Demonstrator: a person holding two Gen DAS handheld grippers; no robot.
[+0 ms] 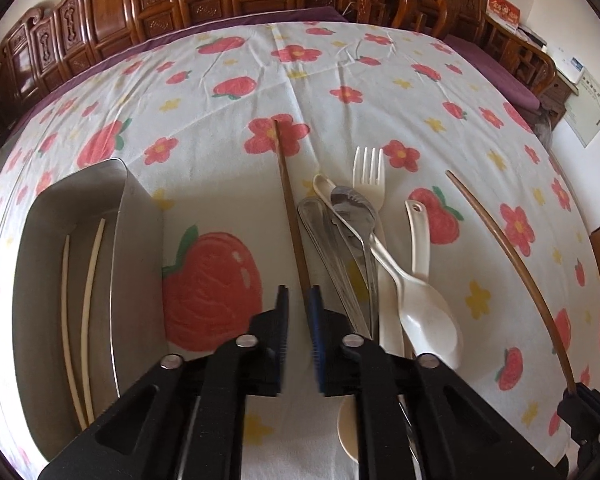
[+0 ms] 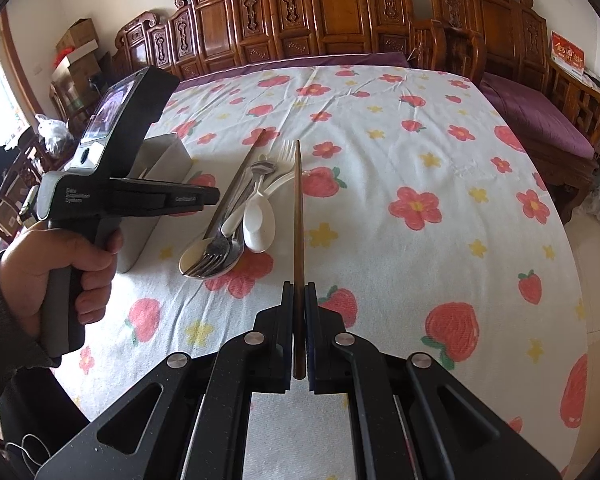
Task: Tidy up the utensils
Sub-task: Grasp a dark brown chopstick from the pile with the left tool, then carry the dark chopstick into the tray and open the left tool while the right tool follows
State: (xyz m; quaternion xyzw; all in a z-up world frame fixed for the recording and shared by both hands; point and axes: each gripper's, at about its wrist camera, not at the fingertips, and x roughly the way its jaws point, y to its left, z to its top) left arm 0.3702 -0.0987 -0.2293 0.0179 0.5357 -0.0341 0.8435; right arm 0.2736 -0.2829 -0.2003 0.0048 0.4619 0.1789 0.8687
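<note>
Brown chopstick [image 2: 298, 216] sits clamped in the right tongs [image 2: 299, 300]; left tongs [image 1: 299, 300] stand slightly apart around another chopstick [image 1: 290, 200].

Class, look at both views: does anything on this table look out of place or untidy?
Yes. The spoons and forks lie tangled in a heap on the tablecloth, unsorted, while the metal tray beside them holds only two white chopsticks.

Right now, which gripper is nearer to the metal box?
Left. The left gripper hangs just right of the metal box; the right gripper, clamping a brown chopstick, is beyond the utensil pile.
</note>
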